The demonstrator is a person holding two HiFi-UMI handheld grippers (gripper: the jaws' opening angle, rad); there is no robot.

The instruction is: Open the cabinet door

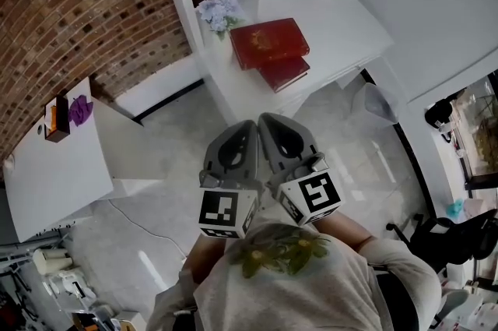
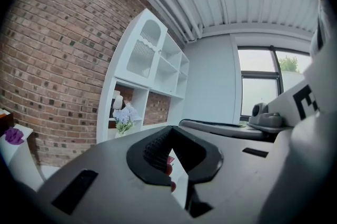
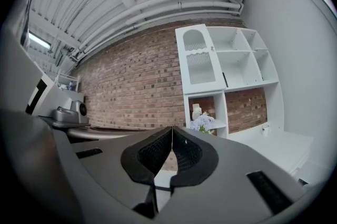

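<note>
Cabinet door (image 3: 200,57), above the flowers (image 3: 202,123): I judge it light, rigid; grip free edge. Left gripper (image 2: 170,130), right gripper (image 3: 172,131): clenched, empty.

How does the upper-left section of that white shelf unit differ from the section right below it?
The upper section is closed off by a slatted white door; the lower section is open-fronted. The upper section hides its contents; the lower section shows pale flowers and small white objects. Both share the white frame.
</note>
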